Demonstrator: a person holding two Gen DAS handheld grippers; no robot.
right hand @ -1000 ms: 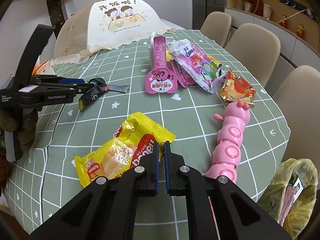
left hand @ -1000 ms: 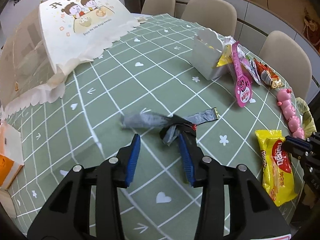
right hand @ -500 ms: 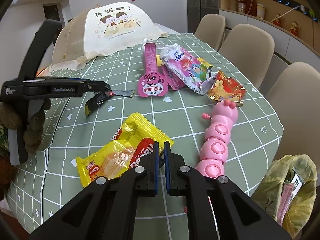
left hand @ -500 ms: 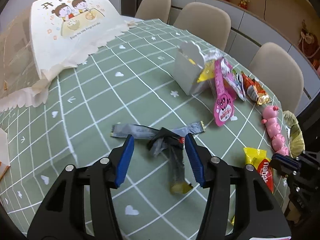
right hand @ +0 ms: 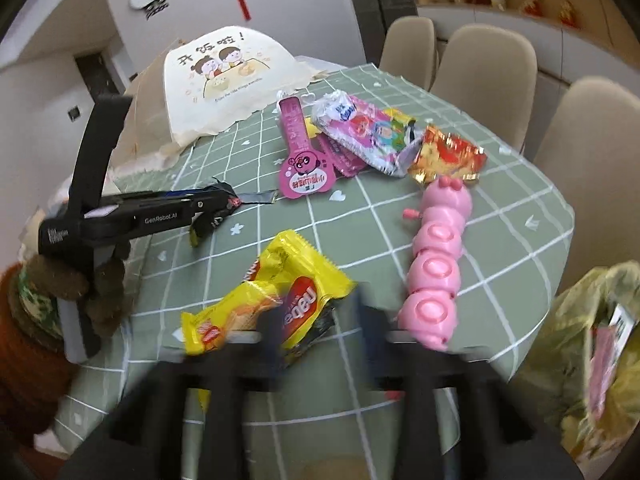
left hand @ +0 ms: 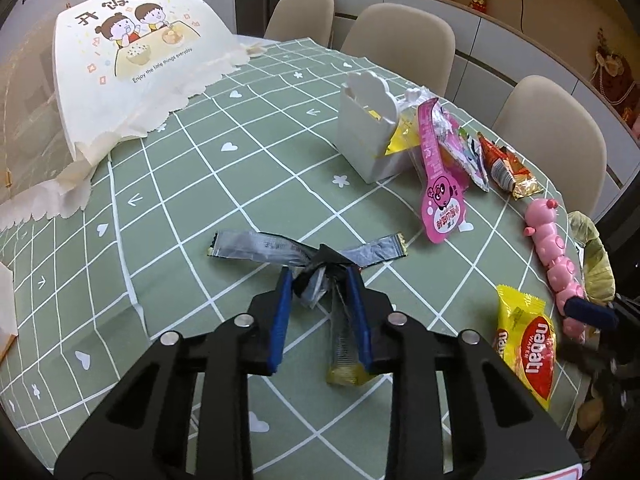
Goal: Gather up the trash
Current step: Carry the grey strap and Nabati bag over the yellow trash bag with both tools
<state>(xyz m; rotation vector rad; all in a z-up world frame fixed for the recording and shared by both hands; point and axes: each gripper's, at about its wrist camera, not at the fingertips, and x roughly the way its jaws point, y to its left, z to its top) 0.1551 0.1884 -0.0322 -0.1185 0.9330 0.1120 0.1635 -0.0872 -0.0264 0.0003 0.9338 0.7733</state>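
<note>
A knot of grey and black foil wrappers (left hand: 316,256) lies on the green checked tablecloth (left hand: 192,200). My left gripper (left hand: 320,280) straddles its knotted middle, jaws partly closed against it; it also shows in the right wrist view (right hand: 224,200). A yellow wafer packet (right hand: 280,300) lies near the table's front edge, also seen in the left wrist view (left hand: 524,344). My right gripper (right hand: 320,320), blurred, is open with its fingers around the packet's near end.
A pink caterpillar toy (right hand: 436,256) lies right of the packet. Pink and red snack wrappers (right hand: 360,136) and a white box (left hand: 368,136) sit further back. A printed mesh food cover (left hand: 132,64) stands far left. A yellow-green bag (right hand: 592,344) hangs off the table's right edge.
My left gripper has moved forward over the wrapper knot and narrowed around it. My right gripper has opened from shut and moved onto the yellow packet.
</note>
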